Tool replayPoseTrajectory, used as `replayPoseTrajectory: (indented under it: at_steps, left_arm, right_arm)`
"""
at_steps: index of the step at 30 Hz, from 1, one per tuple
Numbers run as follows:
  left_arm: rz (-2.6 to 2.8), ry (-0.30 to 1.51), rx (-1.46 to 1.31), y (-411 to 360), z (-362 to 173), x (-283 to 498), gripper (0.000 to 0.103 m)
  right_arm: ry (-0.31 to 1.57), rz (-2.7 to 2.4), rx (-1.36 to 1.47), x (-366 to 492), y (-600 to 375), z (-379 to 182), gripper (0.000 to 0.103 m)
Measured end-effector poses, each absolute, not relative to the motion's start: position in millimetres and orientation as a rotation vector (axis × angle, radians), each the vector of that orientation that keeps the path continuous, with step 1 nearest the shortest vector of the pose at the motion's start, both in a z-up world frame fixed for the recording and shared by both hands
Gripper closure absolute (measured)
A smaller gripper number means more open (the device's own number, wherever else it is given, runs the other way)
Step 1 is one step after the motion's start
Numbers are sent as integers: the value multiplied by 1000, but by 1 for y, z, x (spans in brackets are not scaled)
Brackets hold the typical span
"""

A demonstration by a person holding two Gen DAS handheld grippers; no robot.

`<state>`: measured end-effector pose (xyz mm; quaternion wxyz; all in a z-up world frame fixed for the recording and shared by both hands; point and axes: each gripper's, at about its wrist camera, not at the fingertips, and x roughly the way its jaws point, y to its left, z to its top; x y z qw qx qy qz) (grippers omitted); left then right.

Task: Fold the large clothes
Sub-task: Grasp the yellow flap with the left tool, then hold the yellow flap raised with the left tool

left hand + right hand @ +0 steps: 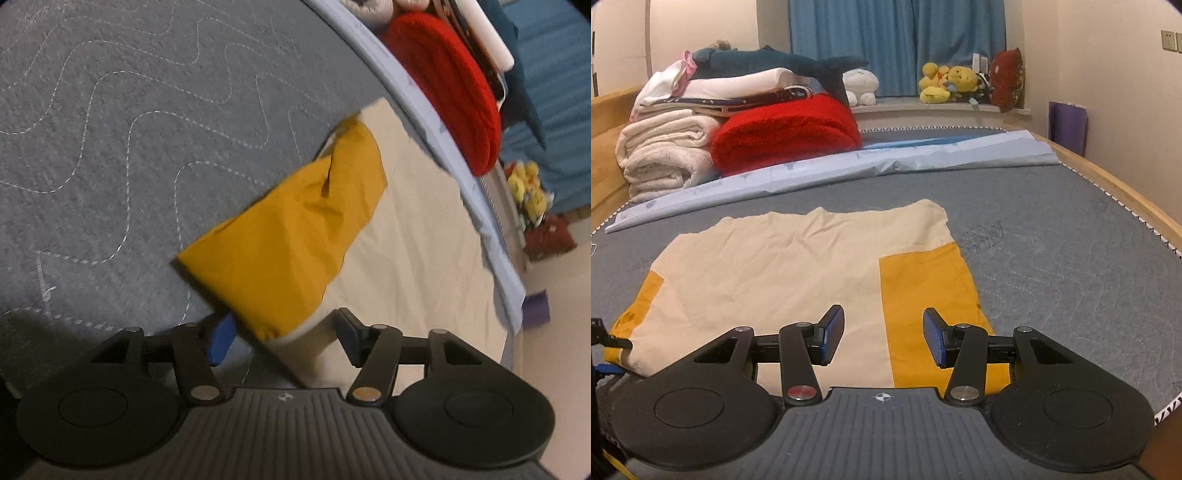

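Cream-and-yellow shirt (pixel 798 273) lies flat on the grey mattress (pixel 1052 236). Left gripper (pixel 284 332) has fingers wide around the folded-in yellow sleeve (pixel 291 236), not pinching. Right gripper (pixel 882 338) hangs above the shirt's near edge, fingers wide, holding nothing.

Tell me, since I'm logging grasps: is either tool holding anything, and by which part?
Nothing is held. Both tools, left and right, stand open over the cream-and-yellow garment.
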<state>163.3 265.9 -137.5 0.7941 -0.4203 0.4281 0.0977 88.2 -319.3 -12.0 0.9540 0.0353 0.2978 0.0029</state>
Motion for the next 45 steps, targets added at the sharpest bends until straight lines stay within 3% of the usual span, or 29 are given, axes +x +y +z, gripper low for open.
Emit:
replayPoseTrajectory:
  at_steps: [4,15,16,18,21,23,30,39,45]
  left_arm:
    - [205,853,-953,269,-145,168,32]
    - [198,756,-1007,275,-154,199,34]
    - [196,760,-1015,276,-154,202,37]
    - [187,775,-1019,279,-155,207,67]
    - [156,775,-972,280,-149,209,80]
    - [148,775,-931,277,-140,211,83]
    - [83,781,-841,279,-92,209,86]
    - [95,848,-519,293,-4,190,86]
    - [139,758,-431,282,-10,160,86]
  right_arm:
    - [616,9,51,89,-314,-15,54]
    - [642,22,4,93,-302,-20,54]
    - [645,21,7,94,-301,-20,54]
    - [652,19,14,96,-298,-22,54]
    - [664,20,19,100,-291,-24,54]
    - [670,24,18,103,-284,-25,54]
    - [687,62,-14,116,-246,-32,54]
    - [684,150,-15,128,-192,-38,54]
    - [652,265,-19,126,-156,-40,54]
